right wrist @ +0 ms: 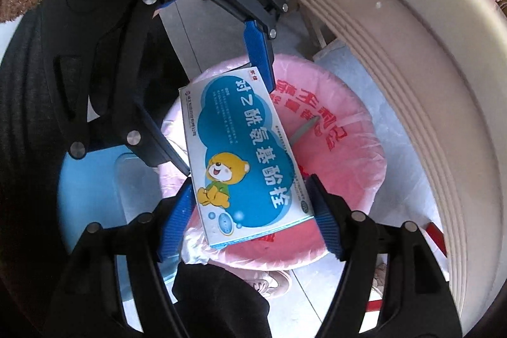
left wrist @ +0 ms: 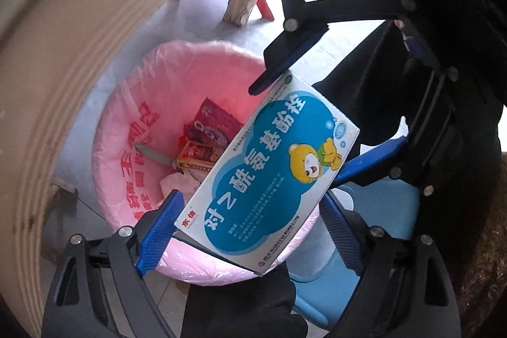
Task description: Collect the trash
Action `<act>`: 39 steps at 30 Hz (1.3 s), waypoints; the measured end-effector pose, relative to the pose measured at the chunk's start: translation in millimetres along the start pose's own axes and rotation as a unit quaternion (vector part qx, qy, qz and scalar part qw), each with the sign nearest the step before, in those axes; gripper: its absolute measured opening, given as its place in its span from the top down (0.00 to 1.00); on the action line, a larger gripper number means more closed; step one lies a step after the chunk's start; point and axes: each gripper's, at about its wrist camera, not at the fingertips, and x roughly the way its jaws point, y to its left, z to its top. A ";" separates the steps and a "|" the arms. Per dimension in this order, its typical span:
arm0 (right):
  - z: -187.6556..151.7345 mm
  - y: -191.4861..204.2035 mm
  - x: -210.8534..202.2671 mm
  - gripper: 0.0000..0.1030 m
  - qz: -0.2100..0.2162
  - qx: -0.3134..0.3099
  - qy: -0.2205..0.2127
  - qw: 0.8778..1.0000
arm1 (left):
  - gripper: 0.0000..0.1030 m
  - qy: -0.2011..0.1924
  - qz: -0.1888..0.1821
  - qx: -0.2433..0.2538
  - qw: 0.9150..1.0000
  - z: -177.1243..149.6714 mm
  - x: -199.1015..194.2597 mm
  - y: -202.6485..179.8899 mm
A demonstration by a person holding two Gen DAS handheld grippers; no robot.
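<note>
Both grippers point steeply down over a pink-lined trash bin point(left wrist: 126, 129), with a blue-and-white medicine box point(left wrist: 269, 167) stretched between them. Left gripper point(left wrist: 250, 224): jaws wide, box's near end sits between the blue pads; the right pad point(left wrist: 339, 227) looks to touch the box edge, the left pad point(left wrist: 161, 227) is just beside the box corner, contact there can't be confirmed. Right gripper point(right wrist: 253, 214): jaws fairly wide, both blue pads flank the box's bear-printed end and appear to press its long edges, so this one seems to be holding it. In the right wrist view the left gripper's one pad point(right wrist: 258, 53) lies along the box's far corner, its other finger sits at the opposite side. Box hangs tilted above the bin mouth, not inside yet. Below the jaws, at the bin bottom: red cartons point(left wrist: 212, 129), a small knife-like grey item point(left wrist: 152, 152), crumpled tissue point(left wrist: 177, 182). A blue plastic stool point(left wrist: 364, 243) stands beside the bin. Curved wooden table edge point(left wrist: 63, 84) arcs to the bin's far side.
</note>
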 end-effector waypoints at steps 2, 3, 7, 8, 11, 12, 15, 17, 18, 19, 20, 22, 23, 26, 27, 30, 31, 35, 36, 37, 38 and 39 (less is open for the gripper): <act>1.2 7.0 6.8 0.33 -0.006 -0.004 0.002 1.000 | 0.17 0.005 -0.004 -0.005 1.000 0.0 5.1 2.7; 2.3 7.4 10.5 0.32 -0.010 -0.004 0.003 1.000 | 0.17 0.007 -0.003 -0.008 1.000 0.5 5.2 3.6; 2.4 -0.9 16.2 0.24 -0.011 0.013 0.003 1.000 | 0.15 0.005 0.000 -0.014 1.000 -0.9 -0.1 5.1; 4.2 -4.3 16.3 0.20 -0.012 0.017 -0.001 1.000 | 0.13 0.005 0.001 -0.018 1.000 -0.8 -1.8 5.8; 2.3 -6.6 16.5 0.18 -0.014 0.021 0.001 1.000 | 0.11 0.007 0.011 -0.027 1.000 -0.5 -0.5 11.1; 1.9 -6.3 17.6 0.18 -0.017 0.022 0.003 1.000 | 0.11 0.008 0.010 -0.029 1.000 -0.2 -0.6 11.3; -15.3 7.5 22.6 0.18 -0.017 0.023 0.007 1.000 | 0.11 0.009 0.018 -0.034 0.999 0.4 -0.6 11.5; -16.8 10.3 25.2 0.18 -0.018 0.024 0.010 1.000 | 0.11 0.012 0.026 -0.043 0.999 0.2 0.1 12.0; -20.3 13.9 25.4 0.18 -0.019 0.025 0.010 0.999 | 0.11 0.015 0.033 -0.048 0.998 -0.1 -0.2 10.9; -20.8 15.4 24.1 0.18 -0.022 0.027 0.009 0.999 | 0.11 0.017 0.036 -0.051 0.998 -0.3 -0.3 9.0; -22.6 18.2 19.9 0.18 -0.024 0.029 0.008 0.999 | 0.11 0.019 0.039 -0.052 0.998 -0.9 1.3 7.3; -23.4 14.6 22.7 0.18 -0.029 0.034 0.005 0.999 | 0.11 0.013 0.058 -0.044 0.997 -3.5 2.1 0.8; -26.1 17.9 19.3 0.18 -0.033 0.035 0.001 0.999 | 0.11 0.009 0.069 -0.036 0.997 -4.7 -1.8 -5.8; -28.3 24.1 7.9 0.18 -0.041 0.041 -0.004 0.998 | 0.11 -0.010 0.083 -0.035 0.996 -8.2 -18.1 -18.9; -29.4 25.2 6.1 0.18 -0.044 0.044 -0.004 0.998 | 0.11 -0.015 0.087 -0.037 0.995 -9.2 -22.5 -21.0; -31.1 31.2 -8.2 0.18 -0.057 0.050 -0.011 0.997 | 0.11 -0.036 0.130 -0.051 0.990 -16.4 -43.6 -29.8; -31.4 32.8 -14.5 0.18 -0.061 0.053 -0.015 0.997 | 0.11 -0.041 0.144 -0.056 0.987 -18.5 -49.3 -32.1; -31.1 38.6 -47.5 0.18 -0.093 0.074 -0.040 0.992 | 0.11 -0.088 0.215 -0.106 0.967 -28.8 -87.0 -43.3; -30.2 41.1 -60.5 0.18 -0.107 0.082 -0.052 0.990 | 0.11 -0.098 0.227 -0.119 0.962 -30.3 -95.0 -45.6; -29.2 43.1 -70.4 0.18 -0.119 0.088 -0.061 0.987 | 0.11 -0.113 0.250 -0.137 0.952 -31.9 -107.1 -50.4; -28.0 45.4 -80.5 0.17 -0.133 0.094 -0.071 0.984 | 0.11 -0.127 0.272 -0.152 0.942 -33.0 -117.6 -55.4; -26.6 47.9 -92.6 0.16 -0.149 0.104 -0.081 0.980 | 0.11 -0.145 0.292 -0.170 0.930 -34.2 -130.8 -62.9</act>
